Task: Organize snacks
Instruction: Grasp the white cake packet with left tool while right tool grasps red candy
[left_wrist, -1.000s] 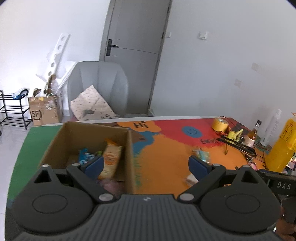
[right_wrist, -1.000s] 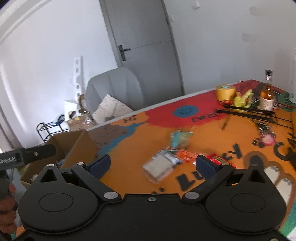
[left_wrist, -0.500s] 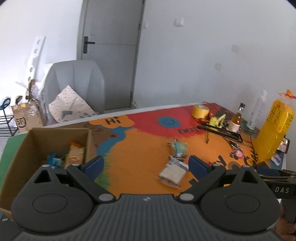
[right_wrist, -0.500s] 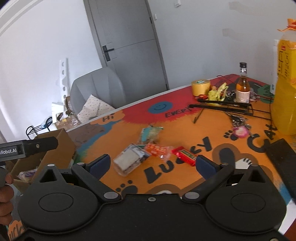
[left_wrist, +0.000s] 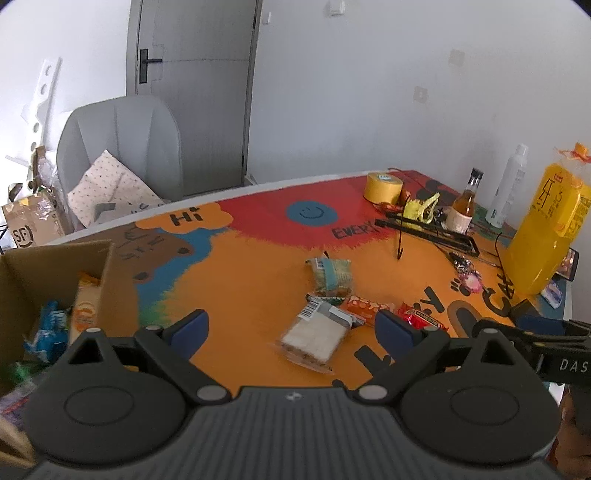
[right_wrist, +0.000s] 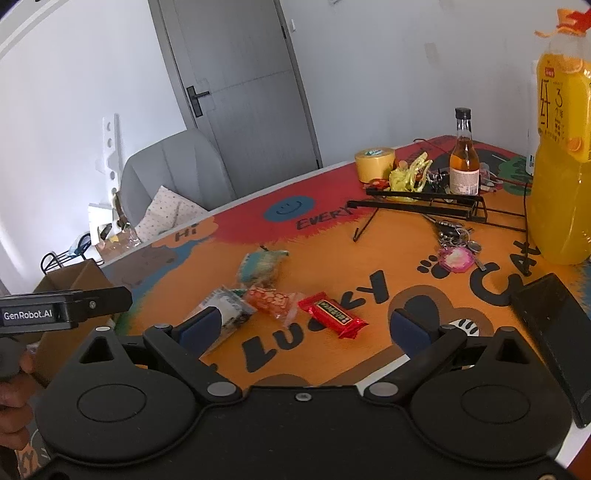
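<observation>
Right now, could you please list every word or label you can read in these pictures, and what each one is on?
"Hi", "EVERY", "LUCKY": painted on the table mat.
"GenRobot.AI": left gripper's side label, in the right wrist view.
"DAS": right gripper's side, cut off, in the left wrist view.
"SF": cardboard bag.
"3": juice bottle; other print unreadable.
Snack wrappers: too blurred.

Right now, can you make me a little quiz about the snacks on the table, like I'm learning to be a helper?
1. True or false: both tongs, left and right, are open and hold nothing.
2. Which loose snack lies nearest the right tongs? A) red candy bar B) teal packet C) orange packet
3. Fill in: snacks already put away sit in the cardboard ____.

Key: 1 true. 2 A. 3 box; an orange bag and a blue wrapper show inside it.
</observation>
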